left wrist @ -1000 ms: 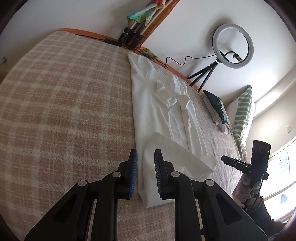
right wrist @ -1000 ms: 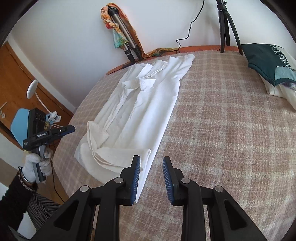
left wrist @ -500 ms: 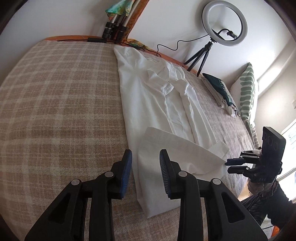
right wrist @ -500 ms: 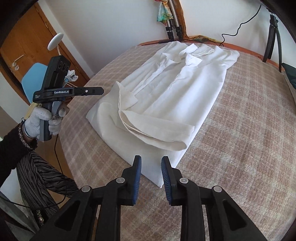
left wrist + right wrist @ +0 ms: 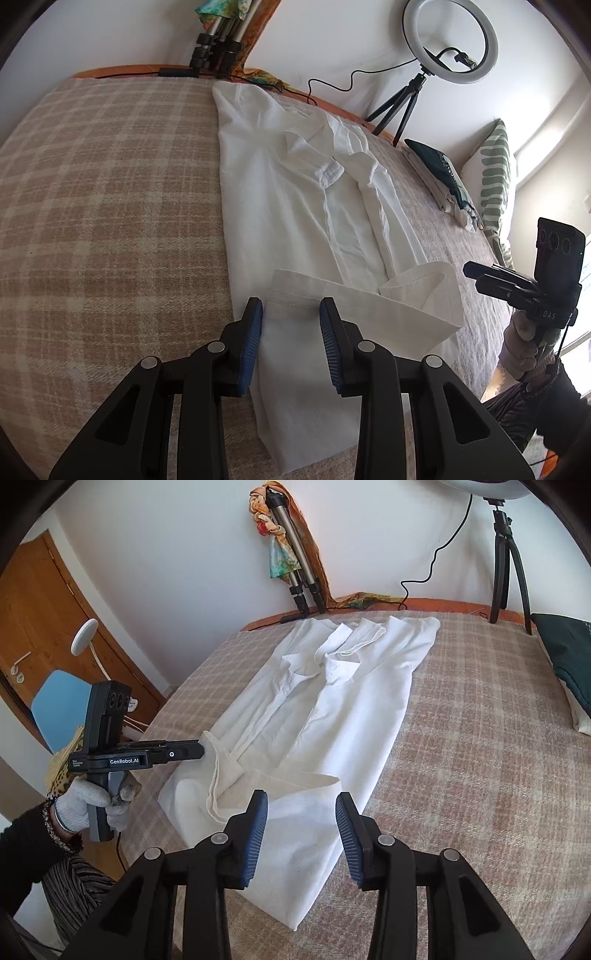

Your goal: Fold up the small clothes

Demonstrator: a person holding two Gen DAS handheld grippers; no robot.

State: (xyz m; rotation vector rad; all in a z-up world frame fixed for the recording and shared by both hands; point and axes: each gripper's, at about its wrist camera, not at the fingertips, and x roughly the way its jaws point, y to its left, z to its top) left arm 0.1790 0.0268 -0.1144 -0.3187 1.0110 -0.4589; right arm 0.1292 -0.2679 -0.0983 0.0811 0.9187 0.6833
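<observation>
A white collared shirt (image 5: 295,206) lies flat on the plaid bed cover (image 5: 110,203), collar toward the far wall, with a sleeve (image 5: 369,306) folded across its lower part. My left gripper (image 5: 291,317) hovers open over the shirt's near left hem; cloth shows between the pads, but they do not press on it. In the right wrist view the shirt (image 5: 332,709) runs away from me. My right gripper (image 5: 302,812) is over its near corner, its jaws opening, with cloth below them and nothing clamped. Each gripper also appears in the other's view, the left gripper (image 5: 199,751) and the right gripper (image 5: 469,273), both held in gloved hands.
A ring light on a tripod (image 5: 448,40) and folded tripods draped with a scarf (image 5: 291,554) stand by the far wall. Dark green folded clothes (image 5: 436,166) and a striped pillow (image 5: 495,177) lie at the bed's right. A wooden door (image 5: 33,609) and a blue chair (image 5: 55,698) are at the left.
My left gripper has shifted right from the bare blanket onto the shirt's hem, and its jaws stand wider. My right gripper's jaws have spread apart over the shirt's near corner.
</observation>
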